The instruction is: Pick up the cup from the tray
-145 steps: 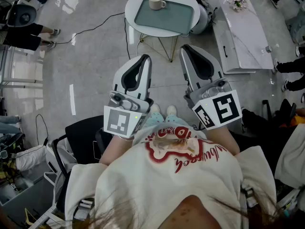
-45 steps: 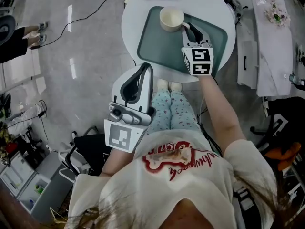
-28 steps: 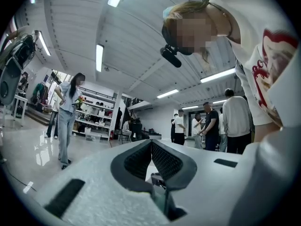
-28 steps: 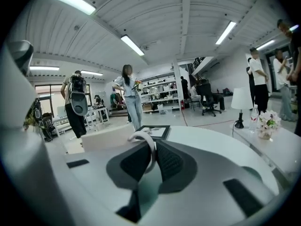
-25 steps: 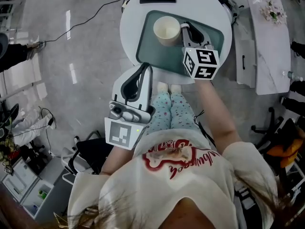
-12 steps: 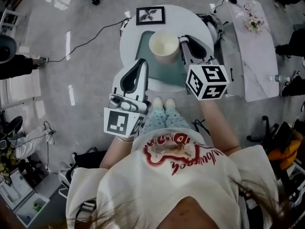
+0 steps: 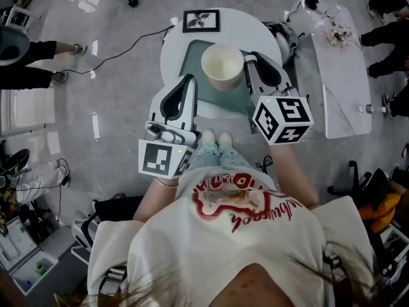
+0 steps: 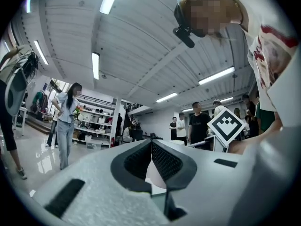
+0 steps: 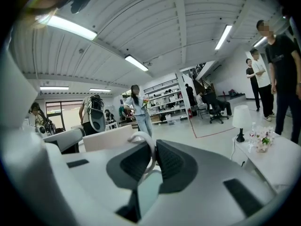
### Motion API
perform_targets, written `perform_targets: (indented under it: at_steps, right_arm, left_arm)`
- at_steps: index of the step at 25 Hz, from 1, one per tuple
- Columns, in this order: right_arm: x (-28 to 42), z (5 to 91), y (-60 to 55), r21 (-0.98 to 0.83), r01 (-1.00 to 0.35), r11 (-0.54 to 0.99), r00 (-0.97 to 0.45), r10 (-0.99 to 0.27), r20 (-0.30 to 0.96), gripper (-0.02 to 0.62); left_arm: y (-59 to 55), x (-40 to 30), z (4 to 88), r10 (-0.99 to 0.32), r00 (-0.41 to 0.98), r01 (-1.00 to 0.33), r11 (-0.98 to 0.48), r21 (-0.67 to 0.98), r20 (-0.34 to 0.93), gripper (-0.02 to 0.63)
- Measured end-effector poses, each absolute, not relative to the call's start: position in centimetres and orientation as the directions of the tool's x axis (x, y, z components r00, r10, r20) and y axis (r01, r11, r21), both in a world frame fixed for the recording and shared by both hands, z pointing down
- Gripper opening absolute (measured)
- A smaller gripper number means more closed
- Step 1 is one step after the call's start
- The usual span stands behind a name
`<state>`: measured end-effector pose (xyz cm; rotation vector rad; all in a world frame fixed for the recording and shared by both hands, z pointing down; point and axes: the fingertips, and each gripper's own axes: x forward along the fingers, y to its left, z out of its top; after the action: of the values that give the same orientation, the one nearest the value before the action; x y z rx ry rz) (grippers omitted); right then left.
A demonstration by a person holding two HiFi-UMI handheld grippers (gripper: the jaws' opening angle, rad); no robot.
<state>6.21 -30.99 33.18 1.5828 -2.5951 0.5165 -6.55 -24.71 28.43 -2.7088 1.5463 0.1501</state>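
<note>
Bright, even indoor light from ceiling strip lights — they burn white in both gripper views. In the head view the glossy floor shows glare patches towards ten o'clock, and the cup looks nearly washed out. The gripper views bend hard at their black edges — the nearest parts are soft.

Round table: white, standing on the pale glossy floor
Framed picture: lies flat at the round table's far edge; dark frame, dark motif on white
Long table: white, to the right of the round table and apart from it
Flowers: small bunch on the long table's far end
Lamp: white shade, dark foot, near the flowers
Cable: black, runs across the floor to the round table's left side
Bystanders: one in black at the left edge; one in a light blue top and jeans
Shelves: behind the bystander in blue, stocked, possibly with boxes
Strip lights: long, on a white slatted ceiling
</note>
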Motion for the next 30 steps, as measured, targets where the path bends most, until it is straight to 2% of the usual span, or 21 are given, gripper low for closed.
perform_targets:
  at_steps: [16, 30]
  right_arm:
    - [5.4, 30.2, -25.4, -0.288, -0.833, 0.472, -0.521, -0.845, 0.123, 0.048]
    - [4.2, 28.6, -8.5, -0.35, -0.847, 0.4, -0.456, -0.886, 0.09, 0.048]
  left_arm:
    - [-19.0, -8.0, 28.1, -0.886, 0.444, -0.893, -0.45, 0.015, -0.132, 0.014]
    - [-3.3, -11.0, 26.6, -0.856, 0.492, -0.867, -0.498, -0.004, -0.161, 0.014]
